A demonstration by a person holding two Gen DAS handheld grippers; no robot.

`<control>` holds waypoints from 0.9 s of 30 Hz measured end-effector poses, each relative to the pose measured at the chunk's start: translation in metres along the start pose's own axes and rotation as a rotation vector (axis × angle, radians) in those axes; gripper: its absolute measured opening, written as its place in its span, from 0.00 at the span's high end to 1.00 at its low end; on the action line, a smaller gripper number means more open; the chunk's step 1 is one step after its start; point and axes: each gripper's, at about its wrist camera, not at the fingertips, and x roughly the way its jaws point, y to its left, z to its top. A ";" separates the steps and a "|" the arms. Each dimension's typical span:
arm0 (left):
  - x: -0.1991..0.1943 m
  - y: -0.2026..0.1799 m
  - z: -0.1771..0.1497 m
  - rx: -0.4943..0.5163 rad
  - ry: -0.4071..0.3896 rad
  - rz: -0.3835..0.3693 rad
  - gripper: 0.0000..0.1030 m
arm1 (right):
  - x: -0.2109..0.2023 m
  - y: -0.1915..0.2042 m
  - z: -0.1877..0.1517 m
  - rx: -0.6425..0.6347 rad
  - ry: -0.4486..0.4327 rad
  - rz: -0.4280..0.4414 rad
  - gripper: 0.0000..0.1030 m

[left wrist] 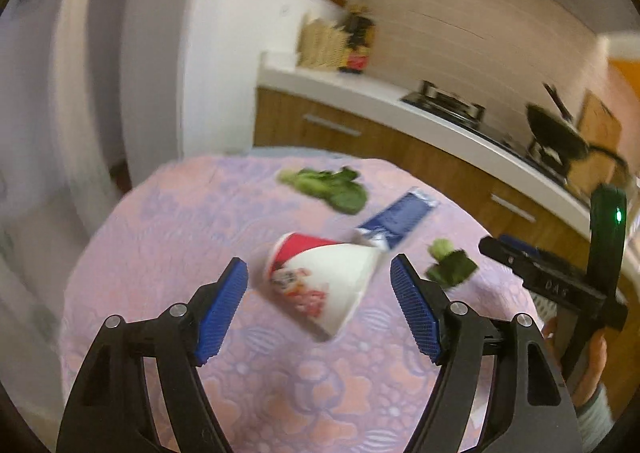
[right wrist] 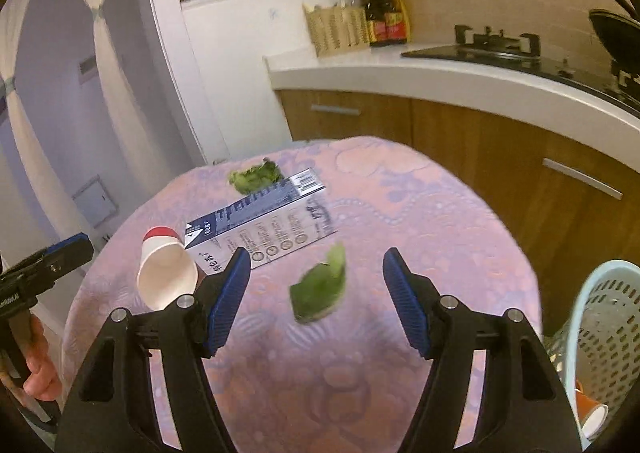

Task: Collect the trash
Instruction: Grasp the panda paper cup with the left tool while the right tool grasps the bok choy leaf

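Standing well apart, the blue pads [left wrist: 224, 313] of the left gripper [left wrist: 318, 311] hold nothing; between them in the frame, but further away on the table, lies the paper cup [left wrist: 320, 285] on its side, its red end toward the upper left and its wide mouth toward the lower right. The right gripper [right wrist: 316, 303] also has its jaws apart and empty; the small leaf [right wrist: 320, 289] lies flat on the cloth in the gap between its pads, seemingly not yet touched.

Further out, in the middle of the right wrist view, the blue and white carton [right wrist: 264, 221] lies flat beside the cup; a bigger leaf [left wrist: 328, 187] rests beyond it, toward the top of the table [left wrist: 168, 253]. The light blue basket [right wrist: 608, 333] stands at the lower right edge of the right wrist view, with a cup already inside it.

I judge the step to be the approach to two pieces of trash. To do it well, the left pads should come around the middle of the cup and close gently, because thin paper crushes easily; the right pads must go down to the cloth and pinch the leaf without catching the fabric; both views are blurred, so slowing down first would help.
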 end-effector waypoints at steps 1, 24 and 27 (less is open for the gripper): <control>0.005 0.008 -0.001 -0.022 0.008 -0.008 0.30 | 0.005 0.002 -0.001 -0.001 0.007 -0.002 0.41; 0.104 0.029 -0.009 -0.326 0.238 -0.203 0.27 | 0.060 -0.008 -0.009 0.041 0.220 -0.063 0.49; 0.110 0.020 -0.006 -0.310 0.242 -0.200 0.27 | 0.061 -0.008 -0.009 0.047 0.226 -0.053 0.52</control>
